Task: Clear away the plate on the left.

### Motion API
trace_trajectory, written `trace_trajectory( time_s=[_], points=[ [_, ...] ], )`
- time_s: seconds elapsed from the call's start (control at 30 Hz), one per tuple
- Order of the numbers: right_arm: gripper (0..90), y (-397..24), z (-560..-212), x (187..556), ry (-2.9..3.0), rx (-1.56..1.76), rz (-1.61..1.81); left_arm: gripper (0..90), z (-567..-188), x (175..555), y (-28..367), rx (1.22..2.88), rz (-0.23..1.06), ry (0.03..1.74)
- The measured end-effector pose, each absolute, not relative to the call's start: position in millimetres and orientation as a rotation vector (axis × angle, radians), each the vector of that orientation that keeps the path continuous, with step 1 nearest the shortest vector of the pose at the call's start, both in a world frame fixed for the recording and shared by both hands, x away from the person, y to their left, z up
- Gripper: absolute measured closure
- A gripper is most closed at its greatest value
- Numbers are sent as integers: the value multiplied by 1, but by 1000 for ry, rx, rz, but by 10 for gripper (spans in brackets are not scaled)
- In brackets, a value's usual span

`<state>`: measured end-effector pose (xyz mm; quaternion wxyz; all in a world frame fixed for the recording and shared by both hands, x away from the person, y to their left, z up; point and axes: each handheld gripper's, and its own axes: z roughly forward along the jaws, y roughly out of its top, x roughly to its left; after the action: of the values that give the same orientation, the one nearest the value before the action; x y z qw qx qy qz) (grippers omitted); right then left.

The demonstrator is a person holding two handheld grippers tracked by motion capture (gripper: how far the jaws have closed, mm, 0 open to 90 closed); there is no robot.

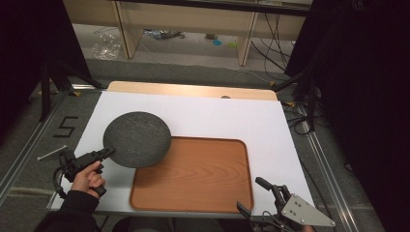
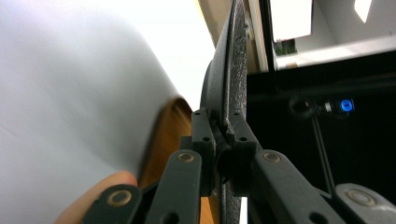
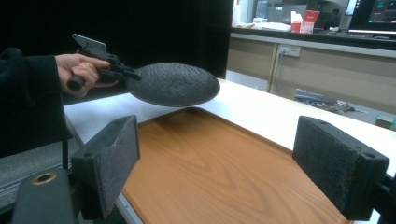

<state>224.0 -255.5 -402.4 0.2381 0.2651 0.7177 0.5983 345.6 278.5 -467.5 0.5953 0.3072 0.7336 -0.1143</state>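
At the left edge of the white sheet: that's where the action is, so starting there.
Left jaws: the left gripper (image 1: 107,153) is clamped tight on the rim of the dark round plate (image 1: 137,139), pinching it at about the plate's 8 o'clock in the high view. In the left gripper view you can see the rim wedged right between the two pads.
Plate: lifted clear of the desk and held roughly level in the right gripper view, hanging over the tray's far-left corner, so its 4 o'clock side overlaps the wood.
Left hand (image 1: 88,177): wrapped round the gripper handle, dark sleeve coming in from the bottom left.
Right jaws: the right gripper (image 1: 256,196) is wide apart with nothing between the pads, sitting at the tray's 5 o'clock corner.
Tray: the wooden tray (image 1: 193,174) lies flat and bare on the white sheet (image 1: 232,118).
Desk: the desk (image 1: 193,90) shows as a light wood strip at 12 o'clock beyond the sheet.
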Motion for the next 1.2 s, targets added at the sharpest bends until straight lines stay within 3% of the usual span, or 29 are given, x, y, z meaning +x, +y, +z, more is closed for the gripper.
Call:
trace_trajectory(
  time_s=[0.33,1.2],
  points=[
    [157,-256,-402,224,1945,733,1651,829,-466,341,237,816,-373,1652],
    [157,-256,-402,223,1948,747,1653,828,-482,316,159,1077,-514,1641]
  ],
)
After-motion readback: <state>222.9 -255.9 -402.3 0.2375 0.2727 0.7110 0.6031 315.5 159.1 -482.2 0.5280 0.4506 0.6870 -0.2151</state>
